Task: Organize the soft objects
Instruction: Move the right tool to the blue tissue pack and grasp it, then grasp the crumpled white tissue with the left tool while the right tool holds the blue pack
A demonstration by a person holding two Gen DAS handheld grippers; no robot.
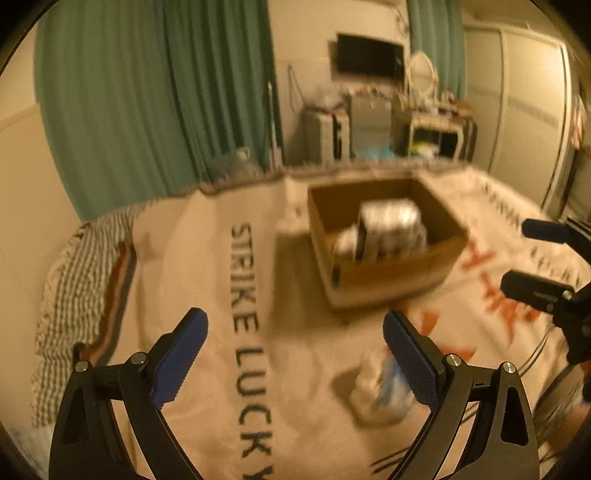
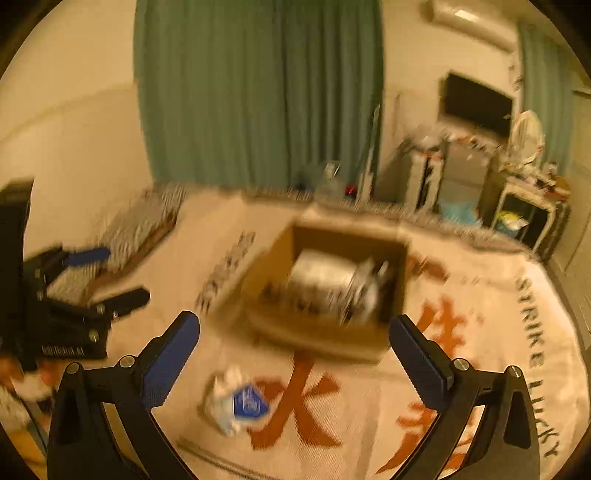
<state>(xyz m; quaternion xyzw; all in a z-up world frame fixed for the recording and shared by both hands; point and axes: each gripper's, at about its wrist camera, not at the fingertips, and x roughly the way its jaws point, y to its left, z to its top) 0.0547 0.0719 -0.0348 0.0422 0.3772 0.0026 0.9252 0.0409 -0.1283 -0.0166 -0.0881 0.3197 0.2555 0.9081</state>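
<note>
I see a cream blanket (image 2: pixel 354 424) printed with letters spread over the bed, a cardboard box (image 1: pixel 384 236) of silvery packs sitting on it. My left gripper (image 1: pixel 295 354) and right gripper (image 2: pixel 295 354) both hover released, empty. The crumpled white-and-blue soft bag (image 2: pixel 238 404) lies on the blanket just before the box.

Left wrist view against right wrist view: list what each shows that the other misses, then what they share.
Only the left wrist view shows the right gripper, jaws apart, at its right edge. Only the right wrist view shows the left gripper, also open, at its left edge, and the wall air conditioner. Both show the cardboard box with silvery packs inside, the small white and blue pouch lying on the printed blanket, the green curtain and the dark screen.
</note>
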